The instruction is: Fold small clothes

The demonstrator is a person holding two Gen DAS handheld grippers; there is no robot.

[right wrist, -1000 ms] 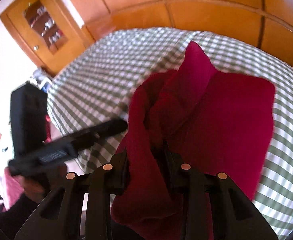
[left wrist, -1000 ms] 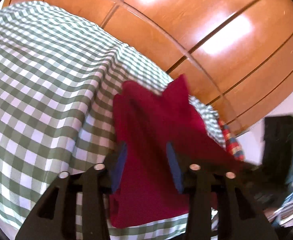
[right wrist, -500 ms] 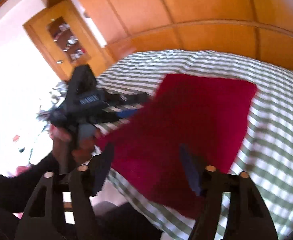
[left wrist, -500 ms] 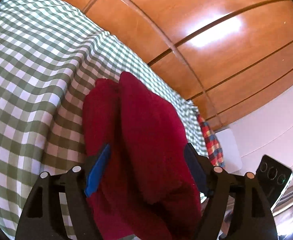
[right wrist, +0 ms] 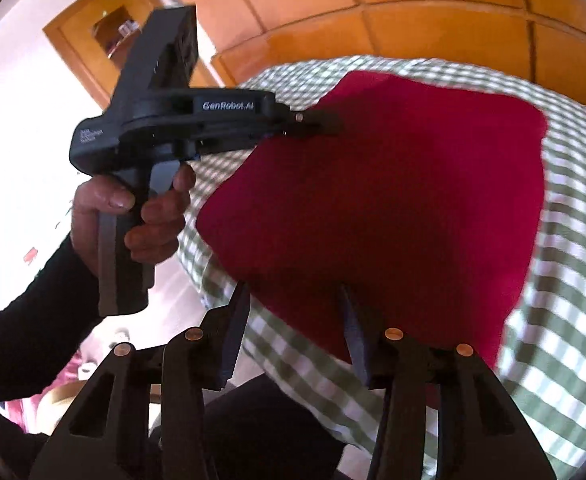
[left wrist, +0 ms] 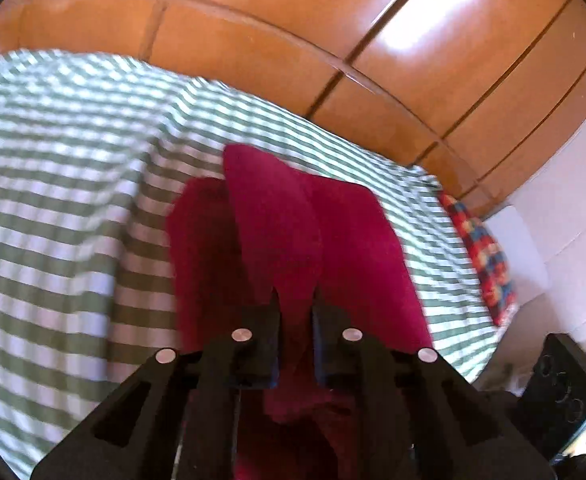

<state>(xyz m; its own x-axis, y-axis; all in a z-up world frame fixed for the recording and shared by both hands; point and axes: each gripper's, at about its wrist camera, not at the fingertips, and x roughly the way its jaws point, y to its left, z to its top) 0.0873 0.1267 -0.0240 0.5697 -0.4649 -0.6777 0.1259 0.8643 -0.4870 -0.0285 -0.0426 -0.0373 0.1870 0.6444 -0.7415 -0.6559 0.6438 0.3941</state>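
Left wrist view: the left gripper point(left wrist: 295, 312) has its jaws closing on a raised fold of the red cloth point(left wrist: 277, 232), and the fabric is pinched between the two pads. From that pinch the cloth runs forward in a ridge, with more of it lying to either side on the green-and-white checked sheet point(left wrist: 61, 208) that covers the surface below. Beyond the sheet stands a wall of glossy wooden panels point(left wrist: 393, 52). A patterned cloth in red, blue and yellow point(left wrist: 481, 252) lies at the far right edge of the sheet (blurred, so what it is cannot be told).

Seen from the right wrist camera, the same red cloth point(right wrist: 393, 200) lies mostly flat and spread on the checked sheet point(right wrist: 565, 280), its left corner lifted where the left gripper point(right wrist: 325, 120) grips it. A hand point(right wrist: 133, 216) in a dark sleeve point(right wrist: 25, 328) holds that gripper's handle. The right gripper point(right wrist: 293, 308) hovers over the near edge of the cloth with its jaws apart and closing; the cloth shows behind the gap, but the pads are not pressing on it. A wooden cabinet with a glass door point(right wrist: 105, 32) stands at the upper left.
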